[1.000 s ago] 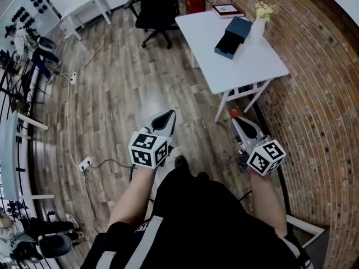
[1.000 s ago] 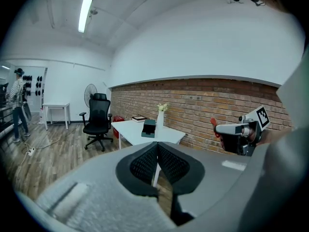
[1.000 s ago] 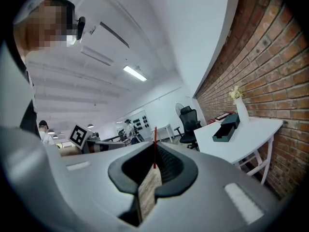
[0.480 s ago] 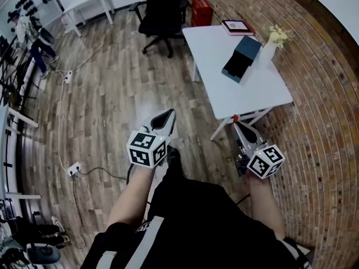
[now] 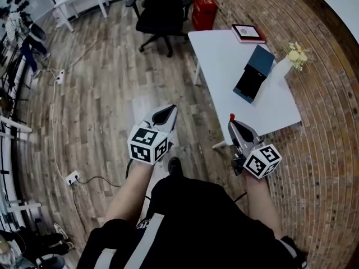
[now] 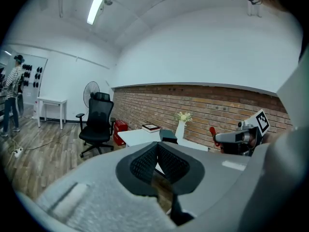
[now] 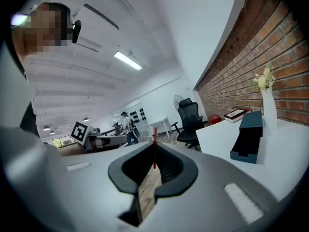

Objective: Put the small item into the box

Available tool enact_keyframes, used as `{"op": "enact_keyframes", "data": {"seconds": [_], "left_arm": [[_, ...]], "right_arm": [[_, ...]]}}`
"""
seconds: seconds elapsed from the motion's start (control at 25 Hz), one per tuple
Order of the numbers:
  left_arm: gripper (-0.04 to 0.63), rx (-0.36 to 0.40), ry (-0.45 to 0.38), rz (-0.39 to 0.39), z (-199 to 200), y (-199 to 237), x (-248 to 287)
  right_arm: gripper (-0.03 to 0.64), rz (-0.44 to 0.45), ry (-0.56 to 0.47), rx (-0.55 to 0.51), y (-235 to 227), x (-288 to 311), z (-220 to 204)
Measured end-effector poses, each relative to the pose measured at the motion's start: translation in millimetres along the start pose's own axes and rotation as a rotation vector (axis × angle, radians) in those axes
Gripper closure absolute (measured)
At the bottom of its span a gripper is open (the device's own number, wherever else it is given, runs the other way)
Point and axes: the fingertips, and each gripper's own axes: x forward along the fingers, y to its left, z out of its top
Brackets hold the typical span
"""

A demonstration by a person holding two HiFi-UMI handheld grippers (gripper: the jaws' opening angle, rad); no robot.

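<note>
A dark blue box [image 5: 253, 75] lies open on the white table [image 5: 224, 55] at the right; the right gripper view shows this box [image 7: 248, 137] ahead to the right. My right gripper [image 5: 232, 123] hovers just off the table's near edge, shut on a small thin red item [image 5: 231, 117] that stands up between its jaws [image 7: 154, 153]. My left gripper [image 5: 164, 114] is over the wooden floor, left of the table. Its jaws are shut with nothing in them [image 6: 157, 151].
On the table also stand a white vase of flowers [image 5: 285, 66] and a flat framed item [image 5: 248, 33]. A red crate [image 5: 203, 10] and a black office chair [image 5: 162, 7] are beyond the table. A brick wall [image 5: 331, 122] runs along the right. A person [image 5: 22, 32] stands far left.
The table and box have drawn nearer and shifted right and down in the head view. Both grippers keep the same pose, the right still shut on the red item.
</note>
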Motion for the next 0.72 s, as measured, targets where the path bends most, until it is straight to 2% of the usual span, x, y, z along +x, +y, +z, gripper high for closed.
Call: {"op": "enact_keyframes", "data": {"seconds": [0.32, 0.72], "left_arm": [[0.588, 0.022, 0.041, -0.066, 15.9, 57.5, 47.6], [0.588, 0.056, 0.085, -0.143, 34.0, 43.7, 137.1]], "right_arm": [[0.604, -0.082, -0.032, 0.033, -23.4, 58.6, 23.0], [0.604, -0.161, -0.074, 0.091, -103.6, 65.7, 45.8]]}}
